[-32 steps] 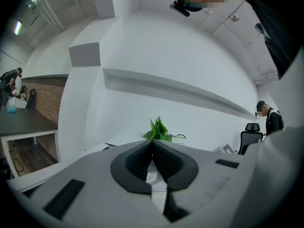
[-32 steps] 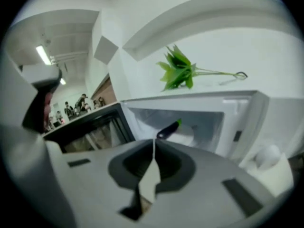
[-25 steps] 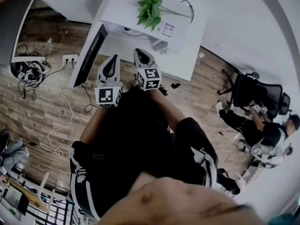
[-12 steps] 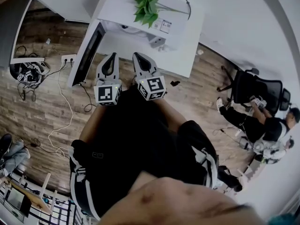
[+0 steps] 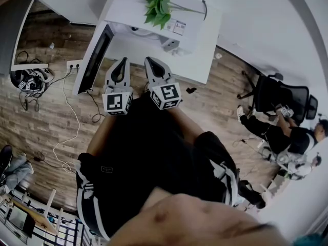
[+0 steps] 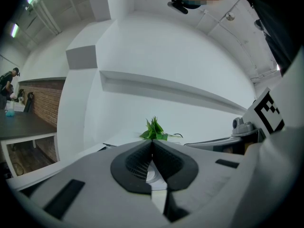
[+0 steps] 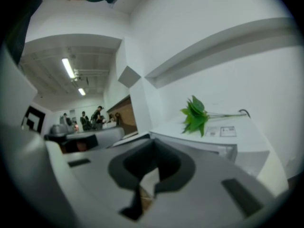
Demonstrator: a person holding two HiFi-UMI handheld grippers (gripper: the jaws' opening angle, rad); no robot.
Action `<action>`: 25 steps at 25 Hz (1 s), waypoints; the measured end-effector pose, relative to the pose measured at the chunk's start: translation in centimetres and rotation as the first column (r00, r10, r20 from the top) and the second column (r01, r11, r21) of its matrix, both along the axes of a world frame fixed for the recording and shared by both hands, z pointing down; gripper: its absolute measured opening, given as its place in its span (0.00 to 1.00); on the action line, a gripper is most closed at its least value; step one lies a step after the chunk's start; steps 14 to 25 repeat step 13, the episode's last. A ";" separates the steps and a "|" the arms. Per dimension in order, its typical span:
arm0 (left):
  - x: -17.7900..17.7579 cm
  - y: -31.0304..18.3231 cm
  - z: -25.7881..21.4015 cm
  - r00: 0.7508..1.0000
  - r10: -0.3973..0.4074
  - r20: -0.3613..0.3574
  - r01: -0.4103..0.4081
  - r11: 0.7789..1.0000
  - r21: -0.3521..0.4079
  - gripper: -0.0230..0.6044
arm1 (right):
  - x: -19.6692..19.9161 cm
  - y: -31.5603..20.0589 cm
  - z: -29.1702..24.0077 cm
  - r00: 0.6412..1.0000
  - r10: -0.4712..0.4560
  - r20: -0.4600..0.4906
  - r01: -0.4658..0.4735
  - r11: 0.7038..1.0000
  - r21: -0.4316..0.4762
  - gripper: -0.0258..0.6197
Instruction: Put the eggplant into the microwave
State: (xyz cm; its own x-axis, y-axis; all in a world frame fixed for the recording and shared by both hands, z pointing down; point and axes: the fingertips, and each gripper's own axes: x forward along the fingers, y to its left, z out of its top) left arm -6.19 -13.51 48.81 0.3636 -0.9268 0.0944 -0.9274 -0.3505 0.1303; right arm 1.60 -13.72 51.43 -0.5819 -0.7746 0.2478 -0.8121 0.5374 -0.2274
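Although no eggplant is in view, the left hand-held gripper (image 5: 123,61) and right hand-held gripper (image 5: 150,60), both clenched empty, face the microwave (image 5: 195,27) directly ahead.

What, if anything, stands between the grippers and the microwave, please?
Nothing visible does. The left gripper and the right gripper point at the microwave with nothing between, and its door stands open on the left. Both jaws are shut and empty; no eggplant shows in any view.

White table (image 5: 197,68) bears a microwave (image 5: 130,6) (plant (image 5: 160,6) atop)
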 end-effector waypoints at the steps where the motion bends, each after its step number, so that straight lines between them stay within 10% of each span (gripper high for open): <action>1: -0.1 0.1 0.3 1.000 -0.007 0.005 0.007 1.000 -0.004 0.09 | 0.0 0.0 0.0 1.000 0.000 0.001 0.000 1.000 -0.001 0.09; 25: -0.6 0.1 -0.3 1.000 -0.029 -0.009 0.030 1.000 0.010 0.09 | 0.2 0.2 -0.1 1.000 0.004 -0.008 -0.004 1.000 0.000 0.09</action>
